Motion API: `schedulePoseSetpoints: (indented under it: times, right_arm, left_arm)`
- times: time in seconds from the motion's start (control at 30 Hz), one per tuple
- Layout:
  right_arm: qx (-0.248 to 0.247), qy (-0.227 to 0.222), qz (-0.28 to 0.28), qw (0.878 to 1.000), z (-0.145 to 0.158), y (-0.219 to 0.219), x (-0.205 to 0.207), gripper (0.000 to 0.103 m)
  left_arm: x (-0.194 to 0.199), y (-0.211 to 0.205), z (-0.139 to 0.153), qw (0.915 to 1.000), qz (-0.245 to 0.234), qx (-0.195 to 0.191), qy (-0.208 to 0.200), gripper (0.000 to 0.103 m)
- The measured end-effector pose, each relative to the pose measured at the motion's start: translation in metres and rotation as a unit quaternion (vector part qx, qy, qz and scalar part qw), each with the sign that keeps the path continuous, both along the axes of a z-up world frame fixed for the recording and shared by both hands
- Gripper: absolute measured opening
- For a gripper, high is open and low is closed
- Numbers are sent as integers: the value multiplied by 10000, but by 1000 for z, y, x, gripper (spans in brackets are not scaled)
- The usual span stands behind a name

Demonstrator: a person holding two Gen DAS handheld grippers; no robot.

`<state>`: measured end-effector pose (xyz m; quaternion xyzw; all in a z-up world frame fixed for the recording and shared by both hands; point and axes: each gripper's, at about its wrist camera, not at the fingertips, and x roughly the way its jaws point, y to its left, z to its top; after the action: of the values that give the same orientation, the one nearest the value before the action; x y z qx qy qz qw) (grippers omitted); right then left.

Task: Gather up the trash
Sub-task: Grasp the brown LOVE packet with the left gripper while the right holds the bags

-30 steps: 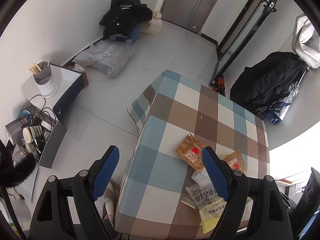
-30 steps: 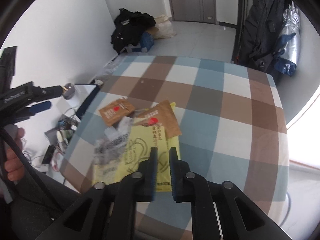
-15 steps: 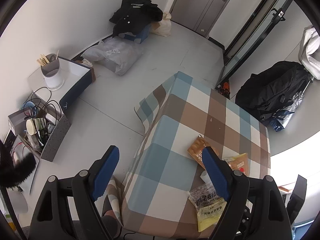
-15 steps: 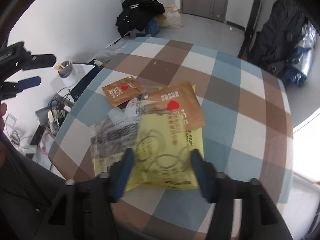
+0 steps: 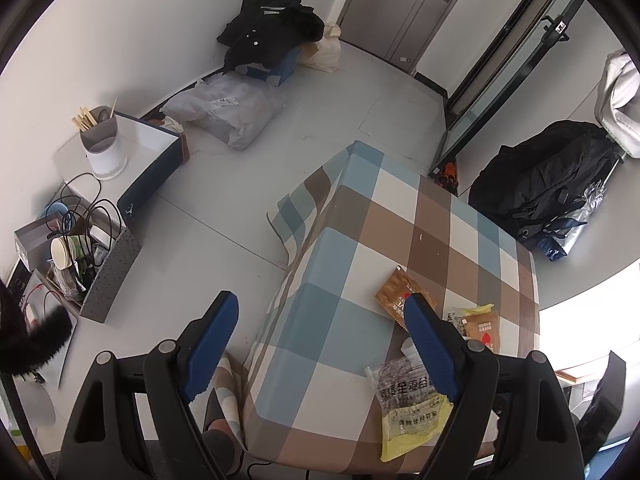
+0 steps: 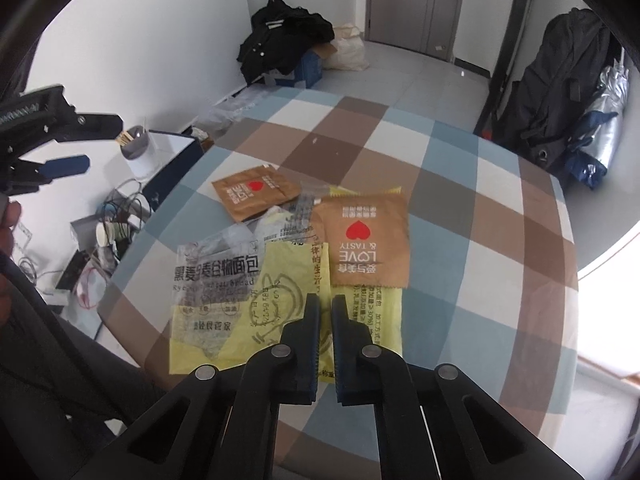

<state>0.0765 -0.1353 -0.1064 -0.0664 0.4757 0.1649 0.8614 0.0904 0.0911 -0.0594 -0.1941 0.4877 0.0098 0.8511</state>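
The far half and right side of the table (image 6: 500, 216) lie bare, open to a gripper from above; the near-left part is covered by overlapping wrappers (image 6: 280, 272), flat and low; the right gripper (image 6: 325, 304), jaws together, hangs over the yellow one (image 6: 280, 320); the left gripper (image 5: 320, 332) stands wide off the table's left edge; boxes and cables (image 5: 80, 240) crowd the floor there.

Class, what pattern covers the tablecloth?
Blue, brown and white checked tablecloth; clearest in the right wrist view.
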Motion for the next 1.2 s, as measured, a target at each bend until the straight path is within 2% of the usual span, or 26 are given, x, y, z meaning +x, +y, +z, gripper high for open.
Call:
schedulePoseSetpoints:
  times: [0.2,0.3,0.5,0.7,0.9,1.0,1.2]
  right_arm:
    - [908,6,-169,9957,16,-24,0,5]
    - [1160,4,-279,9929,21,-35,1,4]
    - [1410,-136,-523,9885,32,-58,-1,4]
    - [1473,-400,-867,9845,43,-91,0,4]
    - [1467,-449,-1000,9831,46,-117,4,4]
    - [1557,-440,-1105,9806,47,-130,5,4]
    - [1774,-459,-1076,9772,49,-145,8,4]
  left_arm:
    - [0,-1,-3,10000,2,51,64,83]
    - [1,-3,-5,9999,-18,104,91,83]
    - [6,-12,-8,9994,-225,196,171,83]
    - [32,-36,-13,9936,-980,351,432,83]
    - [57,-71,-32,9793,-1691,823,741,83]
    - [70,-89,-47,9654,-2065,1289,936,83]
    - [79,-102,-72,9440,-2611,1379,1474,83]
